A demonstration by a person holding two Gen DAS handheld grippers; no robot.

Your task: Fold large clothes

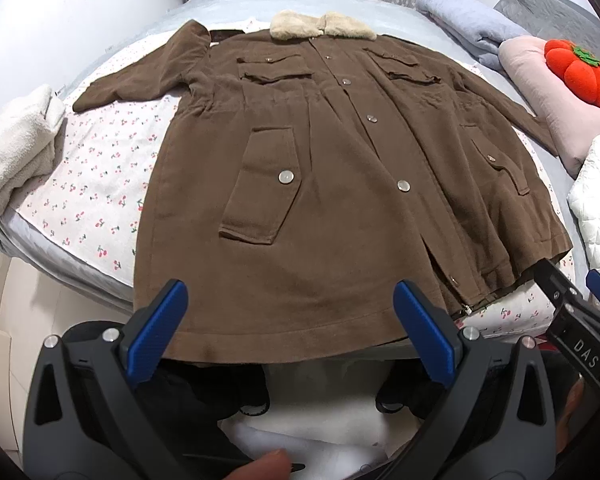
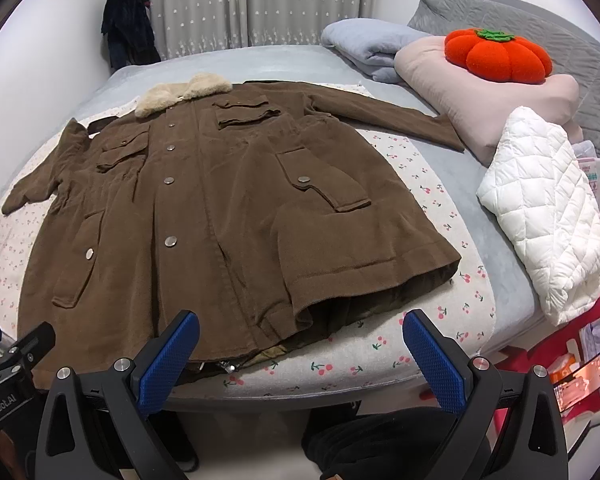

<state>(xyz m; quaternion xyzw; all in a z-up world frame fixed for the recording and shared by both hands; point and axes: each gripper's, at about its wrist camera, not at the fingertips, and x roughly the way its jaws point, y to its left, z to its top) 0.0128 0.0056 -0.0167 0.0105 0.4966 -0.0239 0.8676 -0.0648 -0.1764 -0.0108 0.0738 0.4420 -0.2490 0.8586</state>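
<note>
A long brown coat [image 1: 320, 168] with a cream fur collar [image 1: 320, 26] lies flat, front up, on the bed, sleeves spread to both sides. It also shows in the right wrist view [image 2: 220, 208]. My left gripper [image 1: 292, 328] is open and empty, just above the coat's hem at the bed's near edge. My right gripper [image 2: 300, 354] is open and empty, by the hem's right corner. The right gripper also appears at the right edge of the left wrist view [image 1: 572, 312].
The coat rests on a cherry-print sheet [image 2: 432, 216] over a grey bed [image 2: 260, 64]. A white quilted jacket [image 2: 540, 208], pink pillow [image 2: 500, 92], orange pumpkin cushion [image 2: 496, 56] and folded blue blanket [image 2: 368, 44] lie at the right. A cream garment [image 1: 16, 148] lies at the left.
</note>
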